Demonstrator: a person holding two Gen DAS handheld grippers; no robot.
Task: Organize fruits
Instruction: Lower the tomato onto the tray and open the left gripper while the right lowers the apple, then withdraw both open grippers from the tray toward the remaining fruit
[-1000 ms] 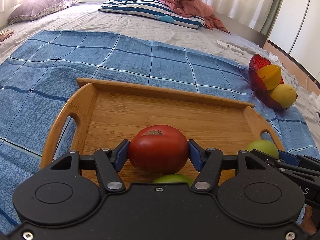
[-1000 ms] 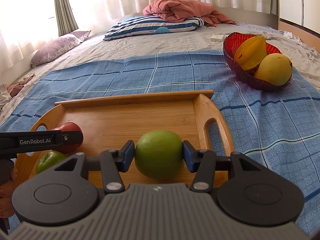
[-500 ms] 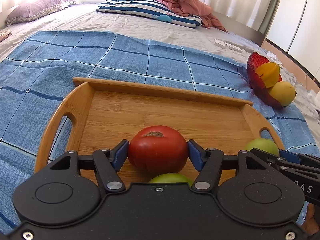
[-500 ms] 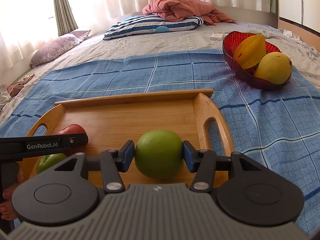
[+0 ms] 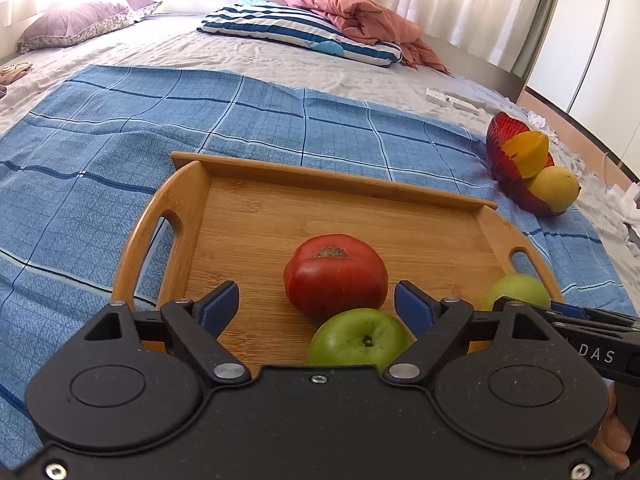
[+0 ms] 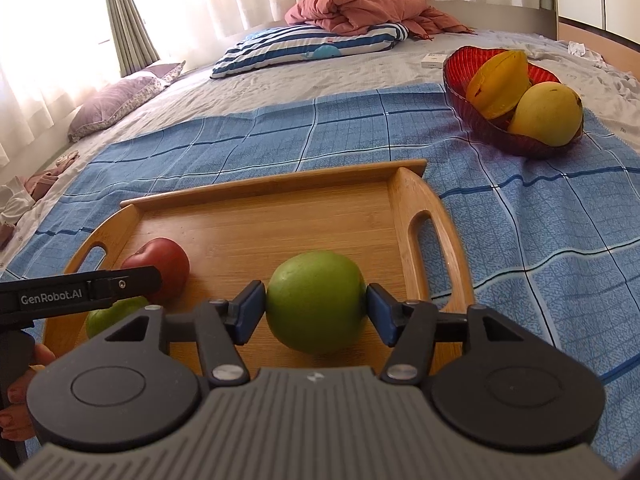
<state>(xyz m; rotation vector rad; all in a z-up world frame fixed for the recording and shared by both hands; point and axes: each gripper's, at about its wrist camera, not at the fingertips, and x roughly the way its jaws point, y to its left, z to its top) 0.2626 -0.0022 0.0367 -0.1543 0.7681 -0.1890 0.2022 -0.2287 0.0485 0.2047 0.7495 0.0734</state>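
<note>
A wooden tray (image 5: pixel 320 178) lies on a blue checked cloth. On it rest a red tomato (image 5: pixel 336 274) and, nearer, a green apple (image 5: pixel 358 342). My left gripper (image 5: pixel 316 310) has its jaws opening; both blue pads stand clear of the tomato, which sits just beyond them. In the right wrist view a second green apple (image 6: pixel 316 300) sits on the tray (image 6: pixel 272 188) between the pads of my right gripper (image 6: pixel 316 312). Its jaws are opening, with slim gaps at the apple's sides. The tomato (image 6: pixel 160 264) and first apple (image 6: pixel 114 316) show at the left behind the left gripper's finger.
A red glass bowl (image 6: pixel 480 120) with a starfruit (image 6: pixel 496 80) and a yellow mango (image 6: pixel 548 114) stands on the cloth to the right of the tray. Pillows and a pink blanket lie at the far end of the bed. A person's fingers show at the lower left.
The left jaws have let go of the tomato and drawn back, so more of the near green apple shows. The right pads have eased off the second green apple.
</note>
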